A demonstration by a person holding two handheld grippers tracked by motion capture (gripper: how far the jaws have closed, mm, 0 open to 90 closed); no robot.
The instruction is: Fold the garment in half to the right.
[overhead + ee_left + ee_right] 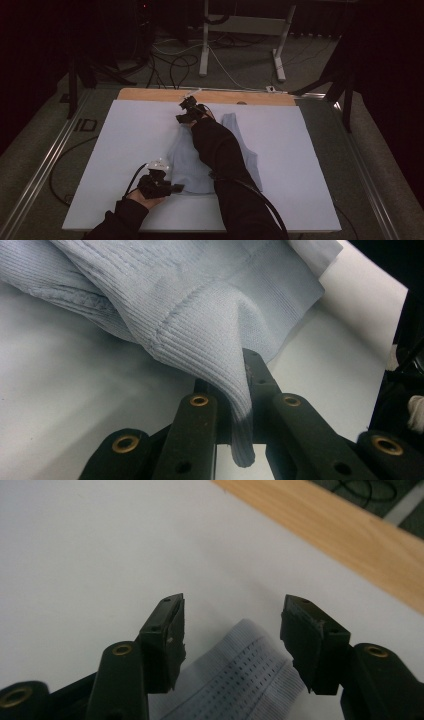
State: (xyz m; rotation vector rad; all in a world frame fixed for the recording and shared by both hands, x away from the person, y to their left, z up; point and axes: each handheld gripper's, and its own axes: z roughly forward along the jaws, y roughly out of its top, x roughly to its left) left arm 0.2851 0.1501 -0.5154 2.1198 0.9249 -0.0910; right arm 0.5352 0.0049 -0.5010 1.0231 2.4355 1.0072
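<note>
No containers about. Pale blue knit top spread mid-mat on white sheet over wooden table. Left gripper clamped tight on near hem, ribbed fold pinched btwn jaws. Right gripper at far end, jaws part-open, strap tip lying btwn pads, untouched. Beyond: grey floor, cables, white desk legs, dark room.

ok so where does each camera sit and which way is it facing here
High view: above the near edge, looking forward and down at the table; both sleeves and grippers enter below.
Left gripper view: on the left gripper, its jaws clamped on the garment hem.
Right gripper view: on the right gripper, its jaws apart around a strap.
All share the garment.
</note>
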